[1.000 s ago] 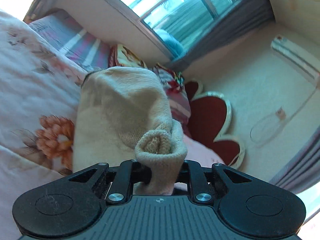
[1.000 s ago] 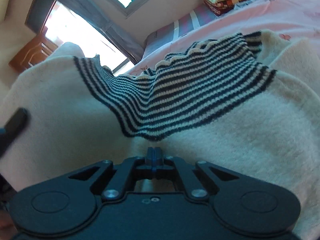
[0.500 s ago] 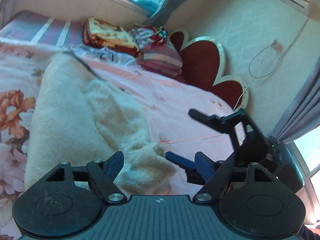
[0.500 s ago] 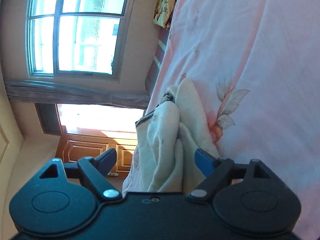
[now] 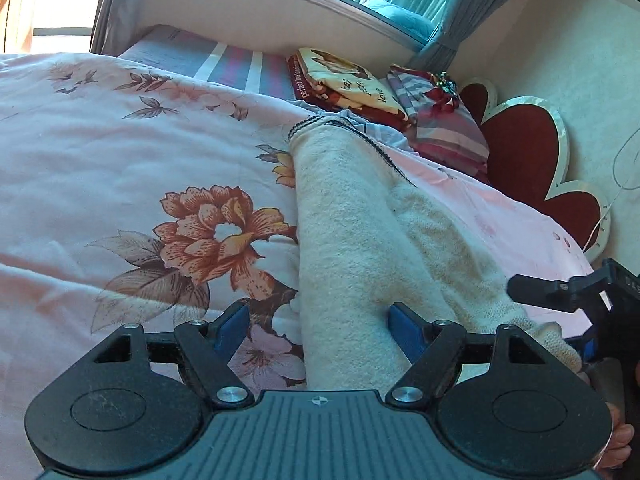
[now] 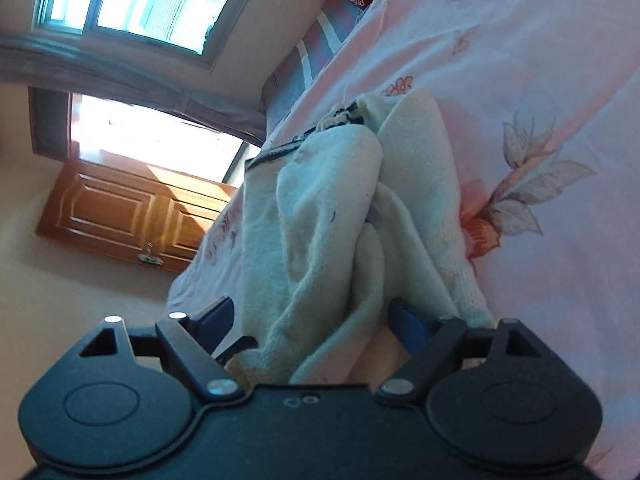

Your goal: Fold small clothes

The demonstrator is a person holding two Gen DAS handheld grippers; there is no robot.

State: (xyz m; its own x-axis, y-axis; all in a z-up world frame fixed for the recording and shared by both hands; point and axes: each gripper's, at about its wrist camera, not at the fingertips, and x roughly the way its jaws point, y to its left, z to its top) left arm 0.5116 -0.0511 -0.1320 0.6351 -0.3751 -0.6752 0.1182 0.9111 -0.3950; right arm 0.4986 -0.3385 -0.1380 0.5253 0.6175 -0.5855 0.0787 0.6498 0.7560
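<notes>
On the left we see the pink floral quilt (image 5: pixel 120 152) spread over the bed. Our left gripper (image 5: pixel 318 328) has its jaws spread wide, holding nothing, straddling the near edge of the cream sweater (image 5: pixel 352 240), which lies folded lengthwise on the quilt, its dark-striped hem at the far end. Further right, our right gripper (image 6: pixel 310 326) also has its jaws apart, with bunched sweater fabric lying loosely between them.
</notes>
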